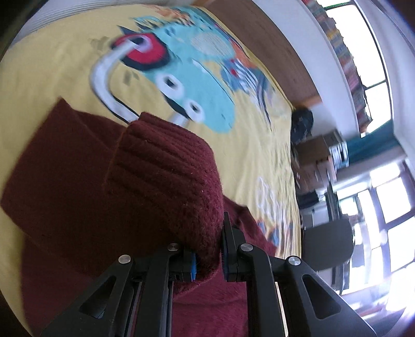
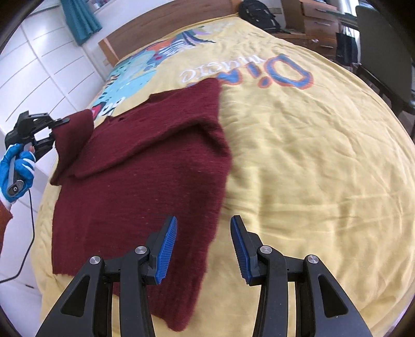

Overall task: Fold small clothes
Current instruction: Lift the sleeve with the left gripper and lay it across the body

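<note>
The right gripper (image 2: 204, 248) hangs just above the near edge of the maroon sweater (image 2: 145, 181), its blue-padded jaws spread wide apart with nothing between them; one pad sits over the sweater's knit, the other over bare yellow bedspread (image 2: 311, 168) just beside the sweater's side edge. The sweater lies mostly flat on that bedspread, body spread toward the near side, with one sleeve folded diagonally across its chest and the upper corner reaching up to the printed lettering (image 2: 249, 71). On the sweater's far side from the right gripper, the left gripper (image 2: 55, 132) is held by a hand in a blue glove (image 2: 16, 168), and it has the cuff end of the other sleeve lifted off the bedspread. From the left wrist view the jaws of that left gripper (image 1: 208, 251) are clamped on a thick ribbed bunch of the maroon knit, the wool bulging up between and over the pads. Beyond the sweater the bedspread carries a cartoon print in turquoise, red and white (image 1: 181, 67). Past the print, at the head of the bed, stands a wooden headboard (image 2: 166, 23), with white panelled cupboards (image 2: 49, 59) and a teal curtain (image 2: 80, 18) near it. Farther off still, a black backpack (image 2: 259, 14) and cardboard boxes (image 2: 319, 23) sit beside the bed.
</note>
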`<state>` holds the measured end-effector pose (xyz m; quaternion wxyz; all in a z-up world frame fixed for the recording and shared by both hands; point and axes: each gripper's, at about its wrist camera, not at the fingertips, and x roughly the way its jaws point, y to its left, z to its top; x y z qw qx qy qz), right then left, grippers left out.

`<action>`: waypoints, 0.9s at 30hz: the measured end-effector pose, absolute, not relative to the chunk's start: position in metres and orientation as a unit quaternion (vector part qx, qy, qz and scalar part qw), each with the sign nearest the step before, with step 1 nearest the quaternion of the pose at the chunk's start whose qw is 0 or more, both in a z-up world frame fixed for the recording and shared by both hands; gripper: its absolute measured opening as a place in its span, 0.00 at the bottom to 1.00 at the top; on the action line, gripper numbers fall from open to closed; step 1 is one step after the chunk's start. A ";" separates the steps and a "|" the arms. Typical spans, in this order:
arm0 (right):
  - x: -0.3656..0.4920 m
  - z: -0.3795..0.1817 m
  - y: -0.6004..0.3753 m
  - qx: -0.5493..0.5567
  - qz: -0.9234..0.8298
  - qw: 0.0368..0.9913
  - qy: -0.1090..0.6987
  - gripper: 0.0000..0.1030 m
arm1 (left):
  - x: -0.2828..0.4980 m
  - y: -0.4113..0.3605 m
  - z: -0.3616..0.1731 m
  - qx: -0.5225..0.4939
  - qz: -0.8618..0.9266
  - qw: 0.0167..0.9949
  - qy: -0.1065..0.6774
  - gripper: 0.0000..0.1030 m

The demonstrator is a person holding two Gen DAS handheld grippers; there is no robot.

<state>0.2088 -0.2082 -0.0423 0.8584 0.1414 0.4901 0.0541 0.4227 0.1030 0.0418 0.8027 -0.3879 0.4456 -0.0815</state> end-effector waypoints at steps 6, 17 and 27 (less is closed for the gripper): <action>0.204 -0.049 -0.225 0.149 0.045 0.856 0.493 0.44 | 0.429 0.030 0.034 -0.339 -0.120 0.802 0.476 0.11; 0.206 -0.056 -0.232 0.150 0.041 0.853 0.498 0.44 | 0.416 -0.051 -0.004 -0.222 -0.131 0.805 0.535 0.11; 0.211 -0.067 -0.232 0.156 0.042 0.848 0.505 0.44 | 0.381 -0.076 -0.025 -0.129 -0.165 0.812 0.545 0.32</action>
